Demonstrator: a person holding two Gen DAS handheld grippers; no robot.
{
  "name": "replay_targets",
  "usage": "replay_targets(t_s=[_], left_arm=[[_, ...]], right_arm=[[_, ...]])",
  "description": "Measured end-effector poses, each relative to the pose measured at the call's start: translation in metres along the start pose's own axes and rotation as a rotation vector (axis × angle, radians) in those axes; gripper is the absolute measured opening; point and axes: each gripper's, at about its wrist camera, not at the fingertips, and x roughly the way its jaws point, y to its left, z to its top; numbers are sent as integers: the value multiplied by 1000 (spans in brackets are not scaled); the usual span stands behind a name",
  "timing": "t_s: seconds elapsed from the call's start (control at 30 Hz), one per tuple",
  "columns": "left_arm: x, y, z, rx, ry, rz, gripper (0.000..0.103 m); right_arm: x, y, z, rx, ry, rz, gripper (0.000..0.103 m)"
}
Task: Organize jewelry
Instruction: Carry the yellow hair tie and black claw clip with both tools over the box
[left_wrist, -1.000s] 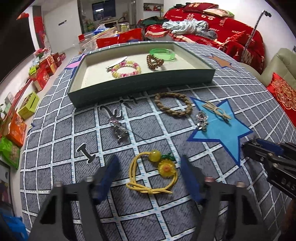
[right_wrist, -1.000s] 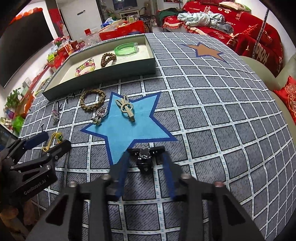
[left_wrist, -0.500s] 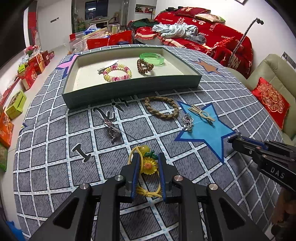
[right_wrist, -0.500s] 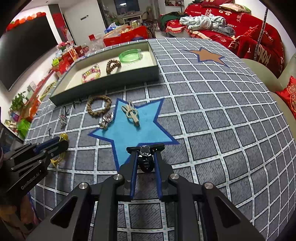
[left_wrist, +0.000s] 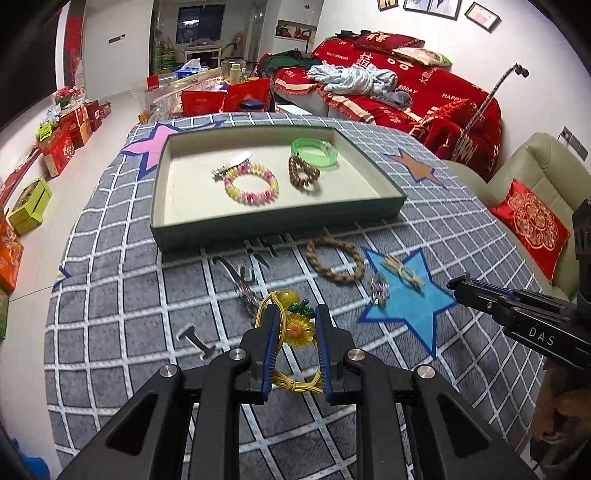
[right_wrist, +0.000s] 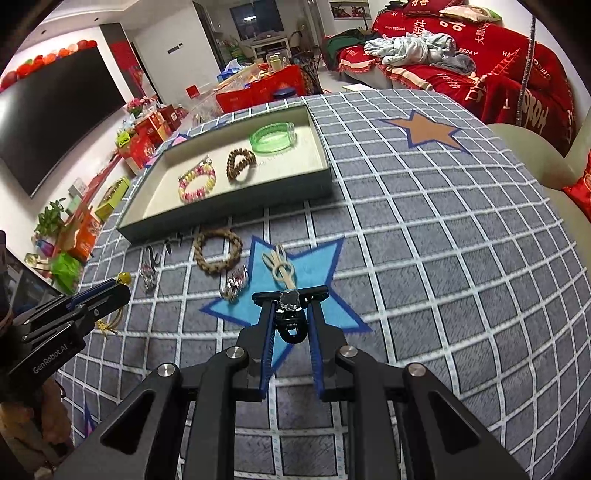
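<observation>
Checked tablecloth (left_wrist: 122, 295), grey with white grid and star patches, fills both wrist views. At 12 o'clock in your left view lies the open tray (left_wrist: 258, 225), holding a green bangle (left_wrist: 314, 152), a pink-and-yellow bead bracelet (left_wrist: 251, 183), a brown bead bracelet (left_wrist: 303, 176) and a silver hair clip (left_wrist: 231, 165). Just beside its near wall, at 1 o'clock, lies a braided rope bracelet (left_wrist: 334, 260), with a cream knot clip (left_wrist: 403, 272) and a crystal clip (left_wrist: 379, 290) on the blue star (left_wrist: 406, 306). Your left gripper (left_wrist: 295, 325) has its fingers clamped on the yellow hair tie (left_wrist: 291, 332) with its sunflower charm. Your right gripper (right_wrist: 290, 306) has its fingers closed on a black crystal clip (right_wrist: 291, 314) over the blue star's near point.
</observation>
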Motion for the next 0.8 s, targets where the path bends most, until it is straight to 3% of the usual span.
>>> replay_targets(t_s=[0.4, 0.8], left_arm=[[6, 29, 56, -18, -58, 9, 37], [67, 60, 118, -11, -32, 73, 37]], right_arm=[[11, 13, 65, -5, -34, 60, 19], [71, 31, 125, -52, 7, 61, 19]])
